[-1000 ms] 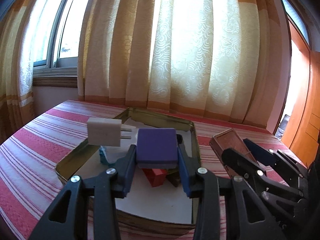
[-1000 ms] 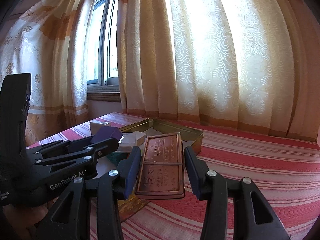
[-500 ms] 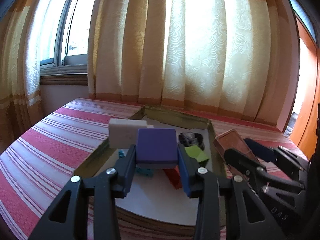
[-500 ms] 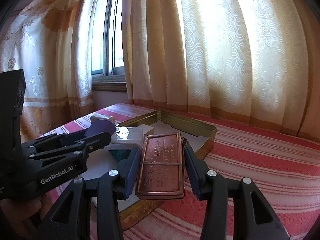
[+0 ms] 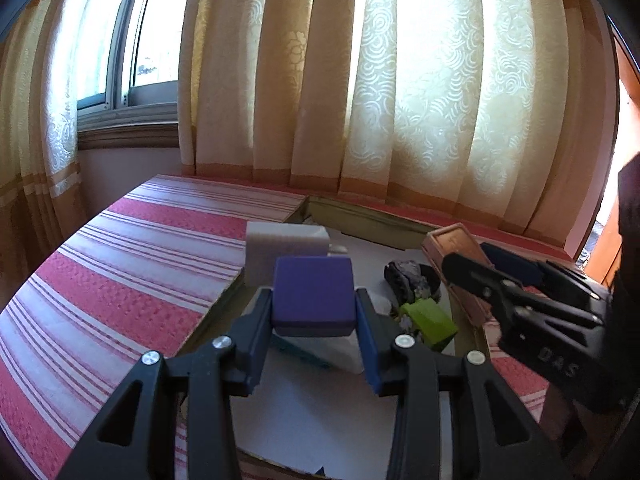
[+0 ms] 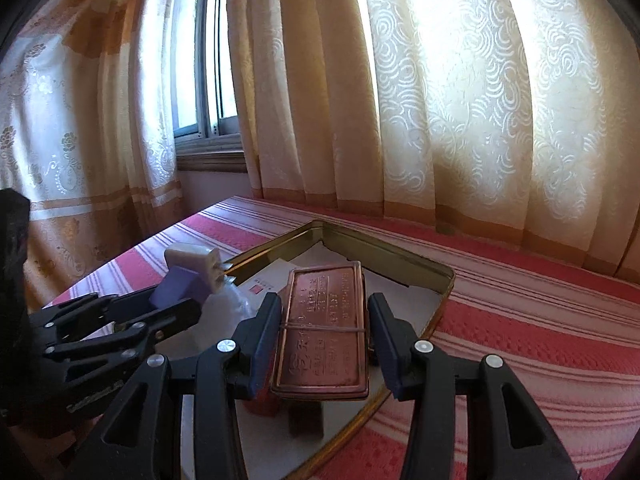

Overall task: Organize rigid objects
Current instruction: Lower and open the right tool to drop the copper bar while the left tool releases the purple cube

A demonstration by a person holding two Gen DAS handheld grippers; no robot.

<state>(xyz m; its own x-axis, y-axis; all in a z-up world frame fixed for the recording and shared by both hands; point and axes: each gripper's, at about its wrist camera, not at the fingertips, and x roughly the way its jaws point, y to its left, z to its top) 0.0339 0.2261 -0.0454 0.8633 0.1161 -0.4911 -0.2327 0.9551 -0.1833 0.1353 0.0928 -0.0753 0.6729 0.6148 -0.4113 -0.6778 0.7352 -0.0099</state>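
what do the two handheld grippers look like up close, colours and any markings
Both are black plastic scissor-style frames with cut-out openings and round silver rivets at the joints. The left gripper and right gripper each end in two flat dark-blue finger pads. The right one's side shows raised lettering that reads roughly "DAS" in the left wrist view. No cables or sleeves are visible.

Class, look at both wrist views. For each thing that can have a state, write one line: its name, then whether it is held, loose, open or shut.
Left gripper: shut on the purple block.
Purple block: held, lifted over the tin tray.
Right gripper: shut on the copper tin.
Copper tin: held, lid shut, band around it.
Tin tray: open, lying on the striped cloth.
White plug adapter: loose, at the tray's edge.
Green block: loose in the tray.
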